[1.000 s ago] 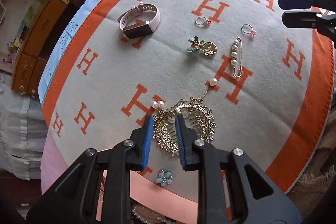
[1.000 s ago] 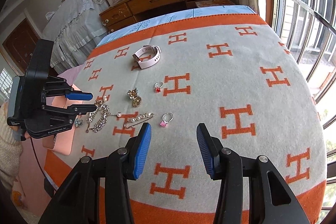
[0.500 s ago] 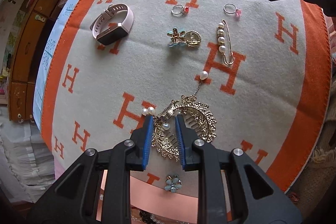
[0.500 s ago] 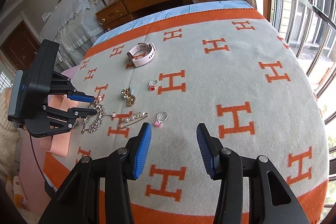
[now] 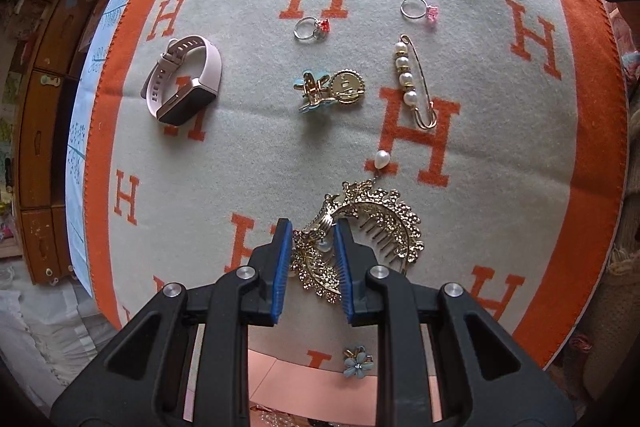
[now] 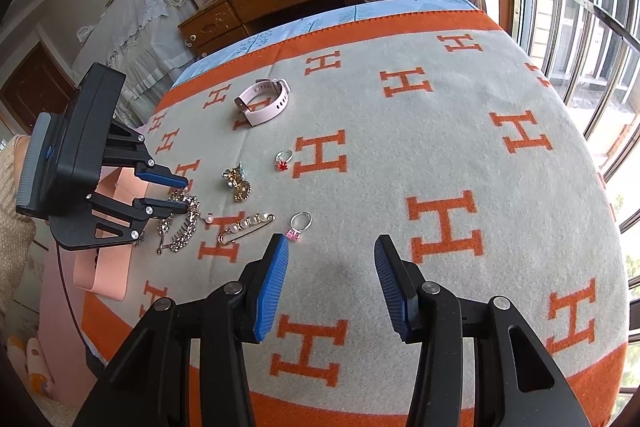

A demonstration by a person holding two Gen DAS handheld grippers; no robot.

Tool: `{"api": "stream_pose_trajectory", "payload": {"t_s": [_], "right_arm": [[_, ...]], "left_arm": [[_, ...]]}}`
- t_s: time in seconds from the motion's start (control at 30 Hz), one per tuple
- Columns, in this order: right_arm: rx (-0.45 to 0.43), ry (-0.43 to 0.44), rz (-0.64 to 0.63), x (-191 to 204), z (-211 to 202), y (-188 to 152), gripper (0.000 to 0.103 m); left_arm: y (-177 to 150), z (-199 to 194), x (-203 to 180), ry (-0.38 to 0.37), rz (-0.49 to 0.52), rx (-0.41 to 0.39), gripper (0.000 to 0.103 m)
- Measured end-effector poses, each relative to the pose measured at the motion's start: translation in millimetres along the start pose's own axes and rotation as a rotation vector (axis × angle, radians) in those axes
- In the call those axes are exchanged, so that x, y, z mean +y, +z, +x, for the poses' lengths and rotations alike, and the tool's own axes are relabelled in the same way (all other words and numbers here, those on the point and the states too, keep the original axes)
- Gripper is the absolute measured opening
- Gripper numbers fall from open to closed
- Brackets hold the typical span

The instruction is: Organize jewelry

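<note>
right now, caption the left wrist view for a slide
Left gripper clamps gold hair comb on blanket.

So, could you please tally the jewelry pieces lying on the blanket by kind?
Rings: 2 (red-stone ring, pink-stone ring)
Watches: 1 (pink smartwatch)
Pearl brooch pins: 1
Gold hair combs: 1
Hair clips: 1 (gold claw clip with blue flower)
Round gold brooches: 1
Blue flower pieces: 1
Total: 8
</note>
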State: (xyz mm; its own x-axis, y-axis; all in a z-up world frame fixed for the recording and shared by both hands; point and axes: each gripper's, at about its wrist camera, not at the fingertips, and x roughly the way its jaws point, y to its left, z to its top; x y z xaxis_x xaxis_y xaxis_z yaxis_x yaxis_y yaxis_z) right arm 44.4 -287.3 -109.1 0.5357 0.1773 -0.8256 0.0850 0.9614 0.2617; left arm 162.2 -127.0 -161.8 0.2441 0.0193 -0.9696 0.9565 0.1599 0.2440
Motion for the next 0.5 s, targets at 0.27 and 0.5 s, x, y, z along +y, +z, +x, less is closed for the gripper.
{"api": "stream_pose_trajectory", "payload": {"t_s": [0.27, 0.5], "right_arm": [[0.009, -0.001, 0.019, -7, 4, 1, 0.046], [0.017, 0.004, 0.024, -10, 7, 1, 0.046]], "left_arm": [[7, 11, 42, -0.202, -0.274, 0.089, 0.017], [2, 8, 39, -0.145, -0.356, 0.066, 0.017]]}}
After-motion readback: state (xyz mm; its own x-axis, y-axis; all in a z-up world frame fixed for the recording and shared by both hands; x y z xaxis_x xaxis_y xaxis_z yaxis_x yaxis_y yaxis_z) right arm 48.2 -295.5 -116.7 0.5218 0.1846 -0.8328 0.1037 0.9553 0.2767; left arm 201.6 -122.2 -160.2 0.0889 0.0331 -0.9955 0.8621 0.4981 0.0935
